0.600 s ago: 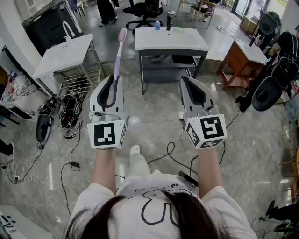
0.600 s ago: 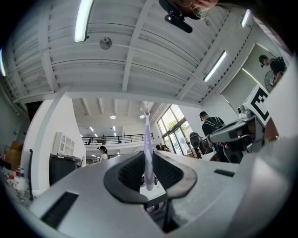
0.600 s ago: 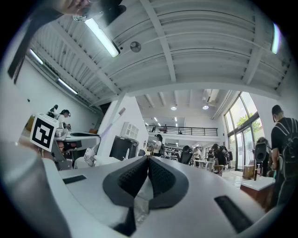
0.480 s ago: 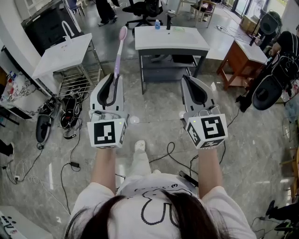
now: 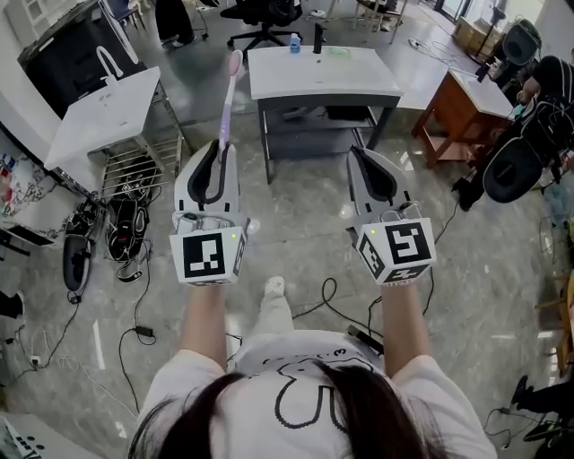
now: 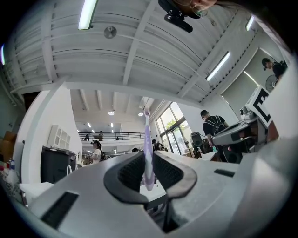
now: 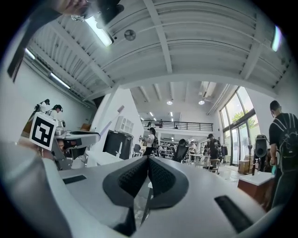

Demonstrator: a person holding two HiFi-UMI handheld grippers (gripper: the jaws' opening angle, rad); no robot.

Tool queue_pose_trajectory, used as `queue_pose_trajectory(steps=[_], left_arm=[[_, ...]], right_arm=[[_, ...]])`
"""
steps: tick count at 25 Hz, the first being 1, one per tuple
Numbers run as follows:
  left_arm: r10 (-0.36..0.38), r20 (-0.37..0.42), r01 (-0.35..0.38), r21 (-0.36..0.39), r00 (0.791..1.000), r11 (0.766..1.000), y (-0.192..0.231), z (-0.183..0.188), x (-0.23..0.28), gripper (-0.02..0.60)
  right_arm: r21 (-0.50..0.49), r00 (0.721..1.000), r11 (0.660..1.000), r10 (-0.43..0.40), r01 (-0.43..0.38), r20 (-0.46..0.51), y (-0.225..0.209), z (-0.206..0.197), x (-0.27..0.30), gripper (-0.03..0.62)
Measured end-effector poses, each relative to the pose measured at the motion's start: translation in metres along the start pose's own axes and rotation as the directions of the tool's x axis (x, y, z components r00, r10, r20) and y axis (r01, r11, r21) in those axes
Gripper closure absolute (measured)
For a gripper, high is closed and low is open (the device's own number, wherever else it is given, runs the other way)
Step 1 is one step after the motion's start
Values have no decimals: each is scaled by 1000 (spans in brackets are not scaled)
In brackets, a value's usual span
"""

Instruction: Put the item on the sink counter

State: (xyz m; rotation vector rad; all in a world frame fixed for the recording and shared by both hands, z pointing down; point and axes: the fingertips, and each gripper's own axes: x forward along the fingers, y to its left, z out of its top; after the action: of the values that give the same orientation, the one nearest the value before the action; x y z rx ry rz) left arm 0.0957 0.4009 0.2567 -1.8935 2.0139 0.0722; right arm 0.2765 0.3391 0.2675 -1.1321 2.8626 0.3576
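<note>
A lilac toothbrush (image 5: 227, 103) stands upright, head up, clamped by its handle in my left gripper (image 5: 221, 148). In the left gripper view the toothbrush (image 6: 147, 148) rises from between the dark pads (image 6: 132, 173), which press on it. My right gripper (image 5: 357, 154) is held level with the left one, jaws together and nothing between them; the right gripper view shows its pads (image 7: 135, 178) touching. Ahead stands the white sink counter (image 5: 321, 73) on grey legs, with a small blue bottle (image 5: 294, 43) and a dark faucet (image 5: 317, 37) at its far edge.
A second white sink unit (image 5: 100, 106) on a wire rack stands at the left, with bags and cables (image 5: 99, 231) on the floor beside it. A wooden table (image 5: 462, 100) and black bags (image 5: 520, 152) are at the right. Office chairs (image 5: 260, 12) stand behind the counter.
The view has shifted forward slightly: the sink counter and left sink unit sit a little lower and leftward in frame. Both grippers keep their pose, the toothbrush still clamped in the left one.
</note>
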Motion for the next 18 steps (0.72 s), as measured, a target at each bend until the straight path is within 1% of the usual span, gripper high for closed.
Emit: queue_pose_trajectory(steps=[5,10,18], left_arm=[[-10,5,10,-10,1000,1000,35,-27,57,517],[-32,20,32,-12,999,999,66,-44,114,517],[-48,13,48,1,999,999,116,-68,172,517]], right_arm=[[-4,1000,1000,-12,12,3,-13,-8,67,566],[-15,1000,1000,-19,19,-9,-24,-12,129,566],[-9,999,999,-52,52,5,-38,-11,204,566]])
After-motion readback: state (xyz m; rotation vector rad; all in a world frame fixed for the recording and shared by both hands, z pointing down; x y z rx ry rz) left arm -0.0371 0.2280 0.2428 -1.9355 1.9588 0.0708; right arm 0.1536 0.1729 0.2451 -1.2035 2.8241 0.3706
